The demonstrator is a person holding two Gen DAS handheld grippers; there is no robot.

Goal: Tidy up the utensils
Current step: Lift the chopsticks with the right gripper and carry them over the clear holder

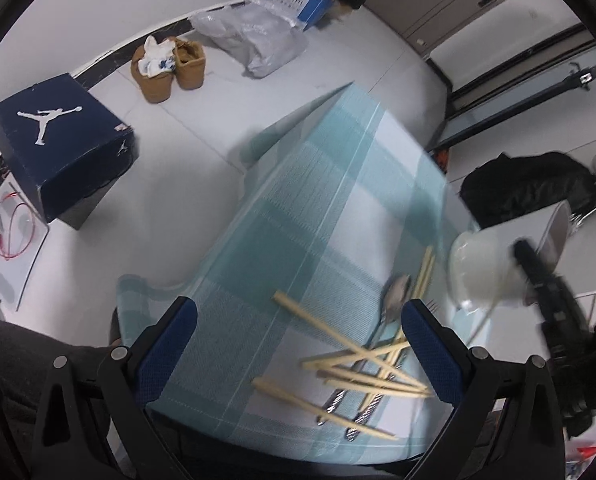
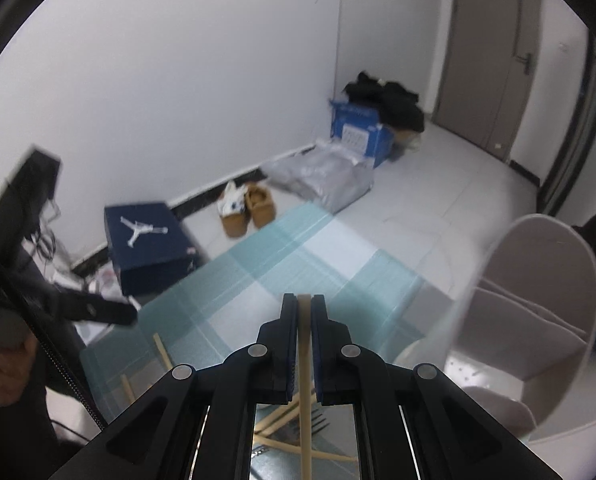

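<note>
Right gripper (image 2: pixel 305 300) clamped on one chopstick (image 2: pixel 305 364).
Left gripper (image 1: pixel 298 320) gapes empty above the chopstick pile (image 1: pixel 361 368); holder (image 2: pixel 537 300) at three o'clock.

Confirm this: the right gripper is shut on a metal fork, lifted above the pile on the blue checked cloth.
Not a fork. The right wrist view shows the right gripper shut on a wooden chopstick, lifted above the pile on the blue checked cloth.

A lived-in room of a home: white tiled floor, a grey door (image 2: pixel 485 60), a shoebox (image 1: pixel 64 144), tan slippers (image 1: pixel 170 68) by the wall, a table under a teal checked cloth (image 1: pixel 298 208).
</note>
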